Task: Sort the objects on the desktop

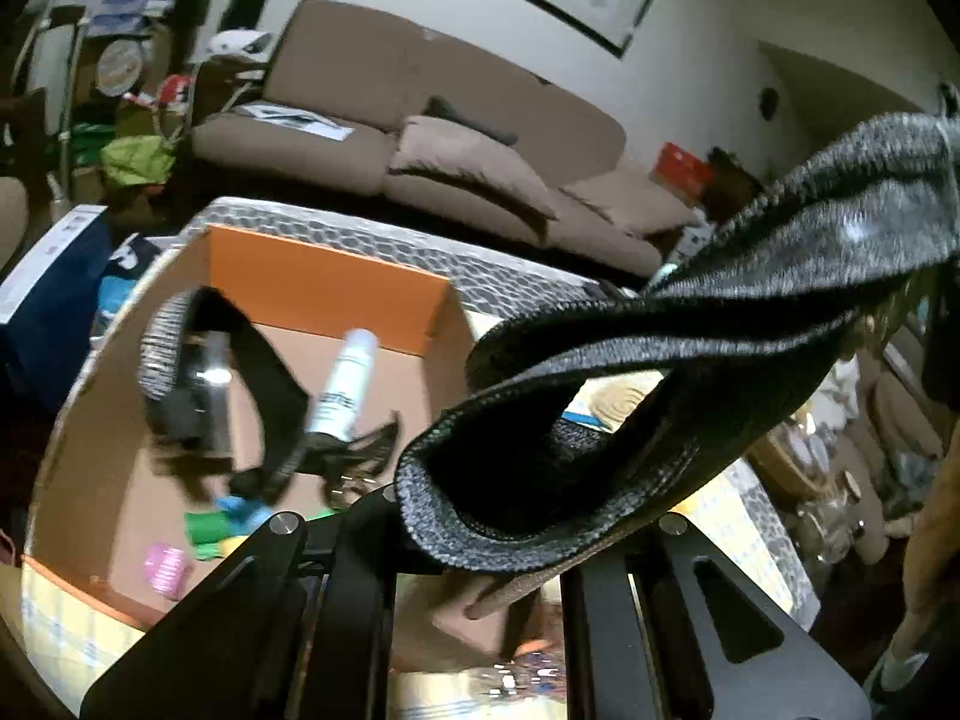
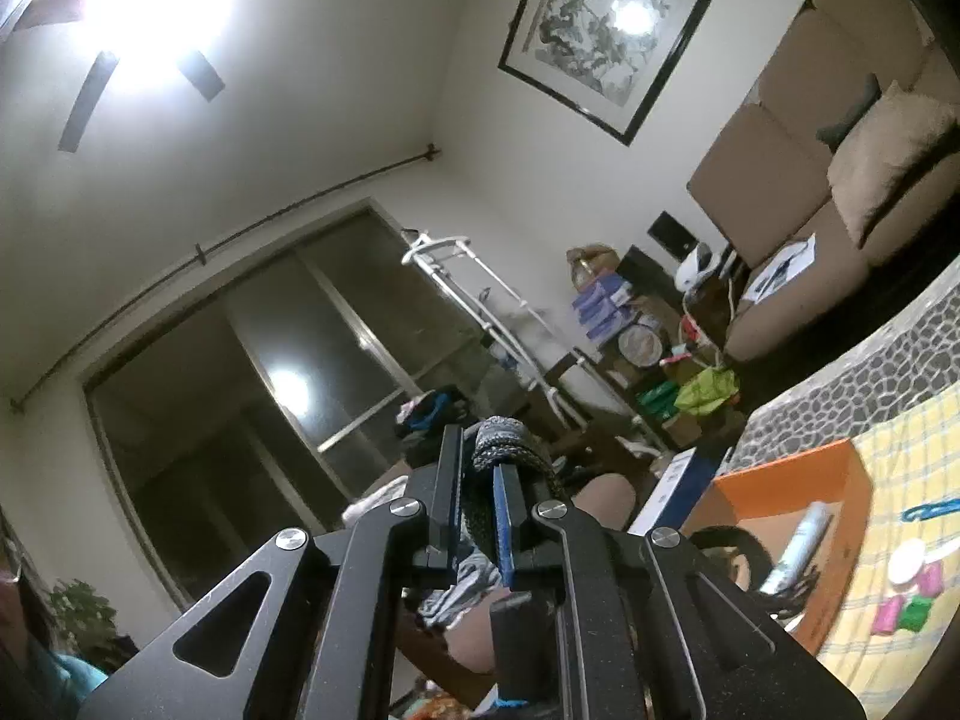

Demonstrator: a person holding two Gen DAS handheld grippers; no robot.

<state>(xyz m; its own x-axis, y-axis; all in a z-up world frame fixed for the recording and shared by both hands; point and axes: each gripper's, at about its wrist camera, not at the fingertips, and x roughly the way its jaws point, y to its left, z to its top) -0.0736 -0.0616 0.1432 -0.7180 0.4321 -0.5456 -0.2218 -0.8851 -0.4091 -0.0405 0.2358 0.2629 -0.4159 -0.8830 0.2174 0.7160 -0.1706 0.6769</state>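
Living room, brown sofa (image 1: 420,138) behind, yellow check cloth over the bench (image 2: 900,480). I've got a grey sock (image 1: 660,360) strung in the air between both hands: left gripper (image 1: 474,594) has its jaws pressed shut on the cuff end, right gripper (image 2: 480,480) pinches the other end tight. The orange box (image 1: 324,282) sits just below-left, tube (image 1: 345,384) and another sock (image 1: 162,348) already inside. I'd bring both ends over the box together, keep the sock clear of the rim, then release.
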